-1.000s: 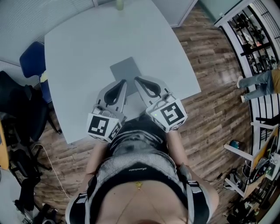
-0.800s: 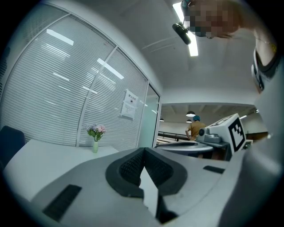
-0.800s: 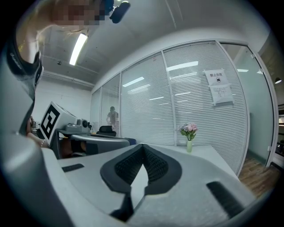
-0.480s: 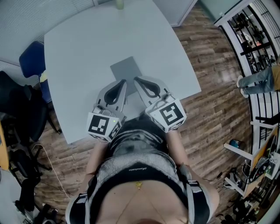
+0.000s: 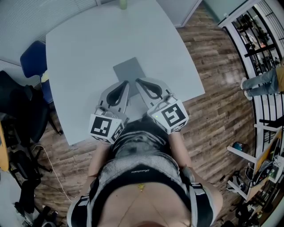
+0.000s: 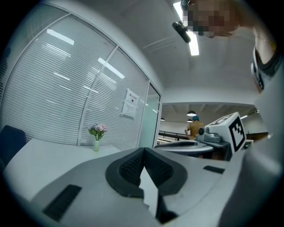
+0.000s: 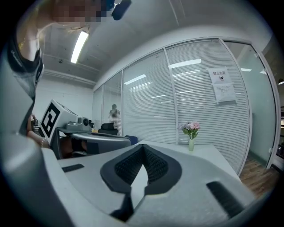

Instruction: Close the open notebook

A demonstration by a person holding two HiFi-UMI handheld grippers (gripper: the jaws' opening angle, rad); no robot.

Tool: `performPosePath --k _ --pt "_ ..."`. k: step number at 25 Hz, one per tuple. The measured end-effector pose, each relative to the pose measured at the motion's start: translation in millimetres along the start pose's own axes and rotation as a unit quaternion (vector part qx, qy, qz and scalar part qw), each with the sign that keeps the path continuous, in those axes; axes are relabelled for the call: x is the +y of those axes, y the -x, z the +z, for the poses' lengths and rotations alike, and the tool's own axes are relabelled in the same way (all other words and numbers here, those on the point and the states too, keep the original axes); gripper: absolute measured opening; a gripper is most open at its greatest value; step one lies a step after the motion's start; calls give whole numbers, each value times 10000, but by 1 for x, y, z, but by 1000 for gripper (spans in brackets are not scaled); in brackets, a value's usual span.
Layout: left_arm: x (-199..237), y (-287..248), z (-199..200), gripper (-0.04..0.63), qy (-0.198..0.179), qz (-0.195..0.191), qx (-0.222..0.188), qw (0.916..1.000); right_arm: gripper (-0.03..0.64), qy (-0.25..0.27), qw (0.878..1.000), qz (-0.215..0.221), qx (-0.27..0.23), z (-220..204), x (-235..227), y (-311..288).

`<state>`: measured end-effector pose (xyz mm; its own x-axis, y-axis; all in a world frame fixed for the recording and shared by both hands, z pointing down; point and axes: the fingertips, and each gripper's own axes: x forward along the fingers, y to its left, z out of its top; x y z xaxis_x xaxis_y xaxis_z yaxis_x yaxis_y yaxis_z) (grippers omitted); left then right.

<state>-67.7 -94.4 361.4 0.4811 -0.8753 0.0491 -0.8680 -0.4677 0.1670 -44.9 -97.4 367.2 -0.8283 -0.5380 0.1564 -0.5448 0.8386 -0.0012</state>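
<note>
A grey notebook (image 5: 128, 70) lies flat on the white table (image 5: 88, 48) as a single grey rectangle, with no open pages showing. My left gripper (image 5: 126, 83) and right gripper (image 5: 137, 80) point side by side at its near edge, with their tips just short of it. Both are shut with nothing between the jaws. In the left gripper view the left gripper (image 6: 143, 150) has its pads meeting at the tip, and the right gripper's marker cube (image 6: 231, 129) shows beside it. The right gripper (image 7: 143, 146) looks the same in its own view. Neither gripper view shows the notebook.
A small vase of flowers (image 5: 121, 4) stands at the table's far edge (image 7: 191, 133). A blue chair (image 5: 32, 62) is at the table's left and a dark chair (image 5: 17, 111) nearer. Glass walls with blinds lie beyond. A person (image 5: 262, 84) stands at the far right.
</note>
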Motion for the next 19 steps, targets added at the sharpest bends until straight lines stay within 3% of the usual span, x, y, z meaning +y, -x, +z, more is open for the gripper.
performPosePath --k 19 --pt "2 -3 1 7 5 -18 30 10000 0 -116 9999 16 5 -4 -6 -2"
